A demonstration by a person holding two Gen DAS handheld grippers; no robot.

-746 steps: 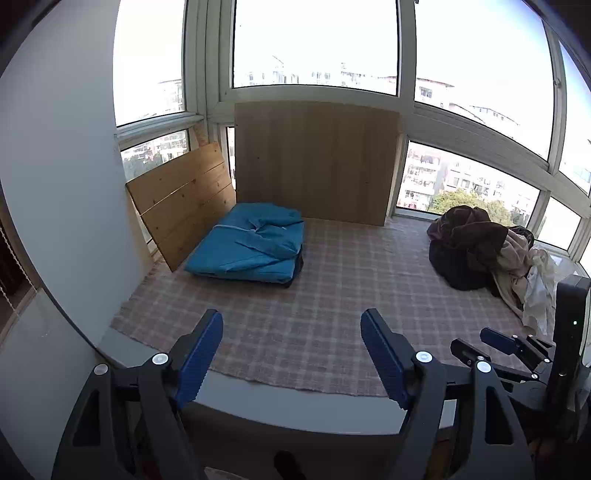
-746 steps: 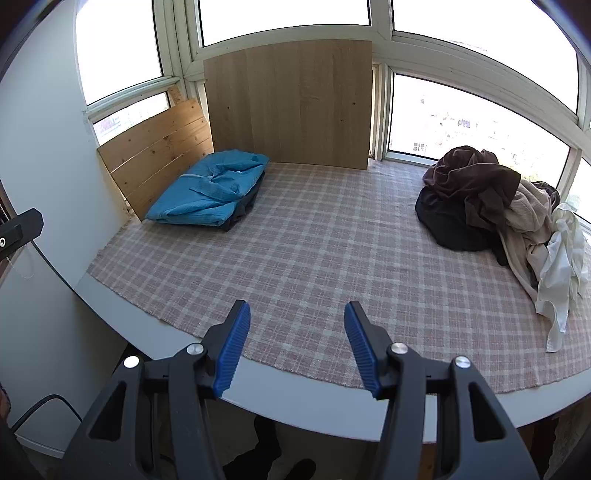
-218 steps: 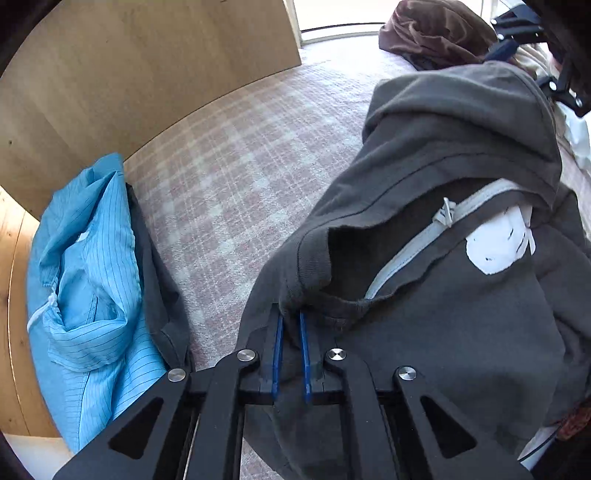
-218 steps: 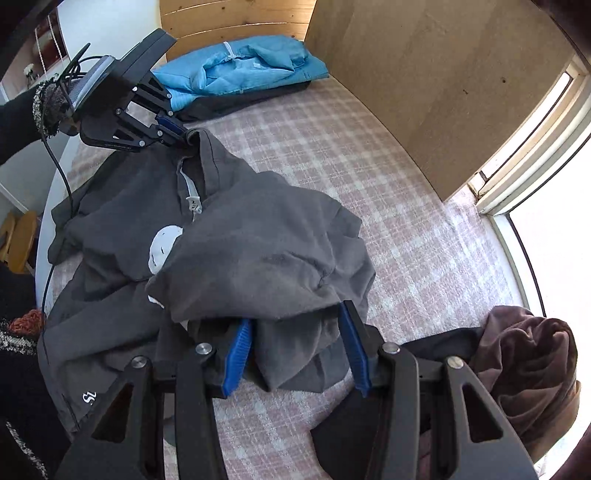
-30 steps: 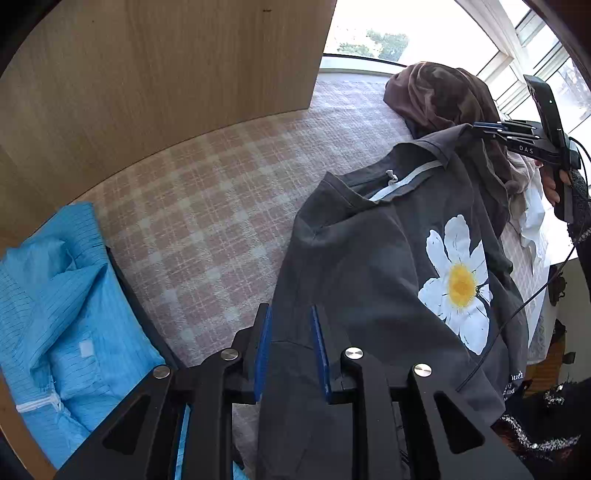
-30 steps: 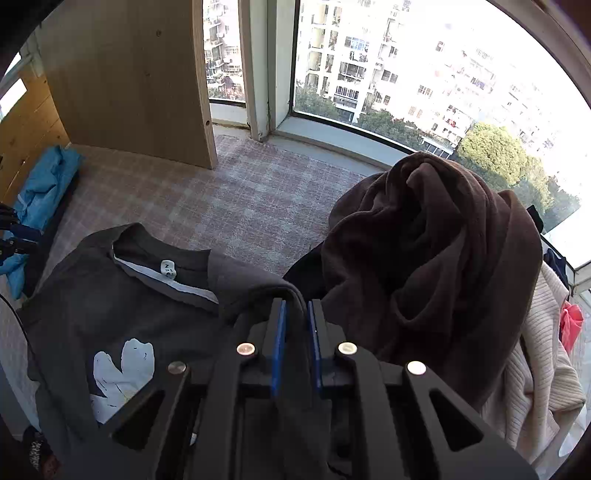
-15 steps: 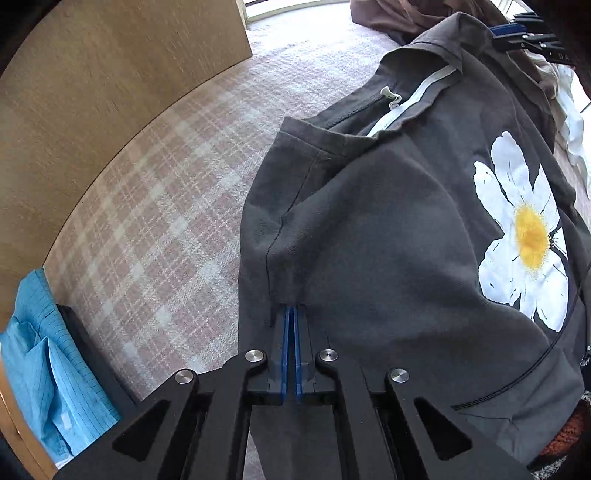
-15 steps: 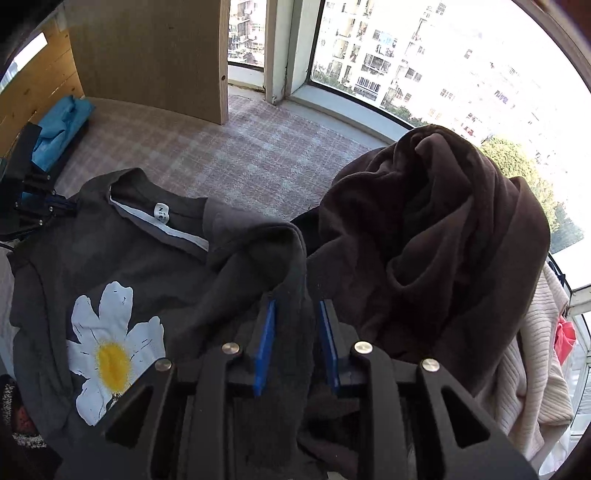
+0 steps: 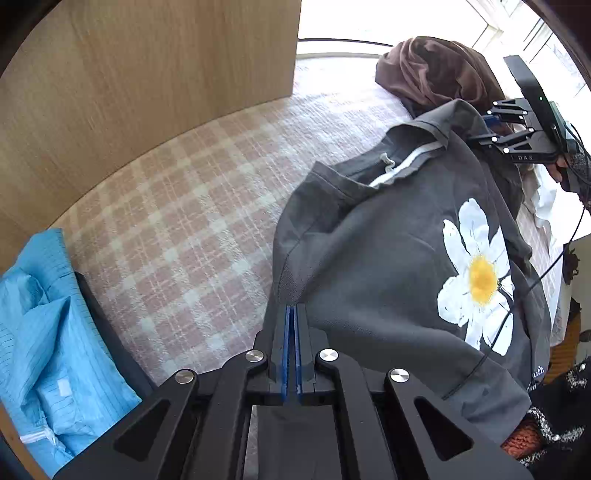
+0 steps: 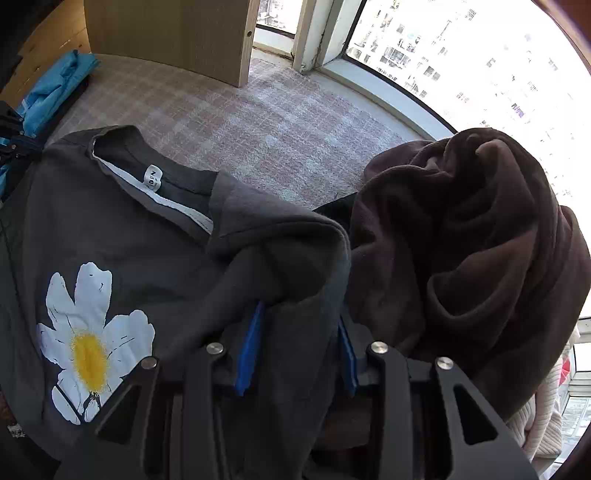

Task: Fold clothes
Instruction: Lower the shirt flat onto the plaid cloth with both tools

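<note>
While your left claw (image 9: 291,314) stays out of it, pinched flat on the grey daisy sweatshirt's (image 9: 388,266) shoulder seam over the checked cloth (image 9: 177,229), look right: your right claw (image 10: 299,332) stands parted, sweatshirt fabric (image 10: 147,240) draped between its pads beside the brown garment (image 10: 461,240).

One dark grey T-shirt (image 9: 388,266) with one white daisy print (image 9: 476,277) lies on one checked cloth (image 9: 192,221). Left of the shirt sits one folded blue garment (image 9: 40,332); right of it, one brown garment (image 10: 469,236). Two wooden boards (image 10: 177,33) stand behind. Two grippers appear.
</note>
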